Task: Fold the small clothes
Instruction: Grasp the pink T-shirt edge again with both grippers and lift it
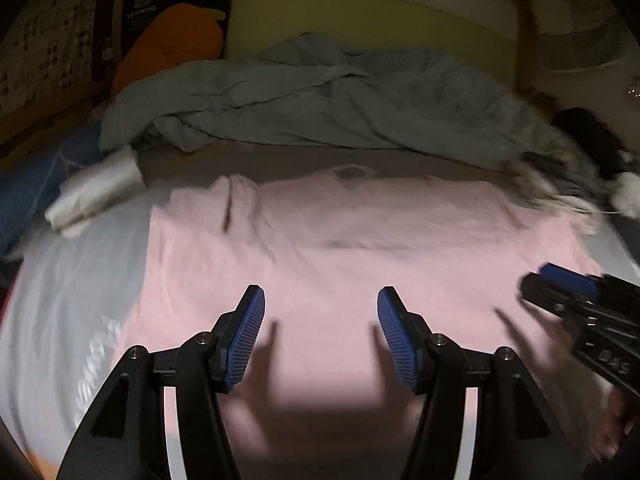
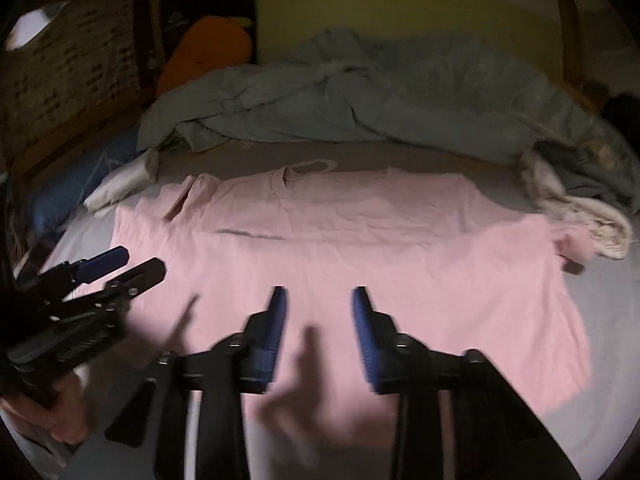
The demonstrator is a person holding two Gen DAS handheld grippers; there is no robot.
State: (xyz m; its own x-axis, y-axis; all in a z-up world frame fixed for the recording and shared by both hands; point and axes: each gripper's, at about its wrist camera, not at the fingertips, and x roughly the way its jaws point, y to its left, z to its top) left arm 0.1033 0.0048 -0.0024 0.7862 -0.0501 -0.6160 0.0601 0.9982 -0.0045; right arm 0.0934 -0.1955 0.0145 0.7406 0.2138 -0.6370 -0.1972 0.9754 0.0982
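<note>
Hovering over pink shirt [image 1: 320, 240]: left tool [image 1: 320, 300] wide, right tool [image 2: 319, 300] narrower, both empty; writing illegible.

Each view looks forward and downward along its own gripper's fingers, from low over the near edge of the bed [image 1: 60, 280]. Both face the wall at the bed's far side and share the same ground — the spread pink shirt [image 1: 340, 240], the grey blanket [image 2: 360, 100] and the orange cushion [image 2: 212, 48]. The left wrist view sits left of the right; each catches the other gripper at its edge.
</note>
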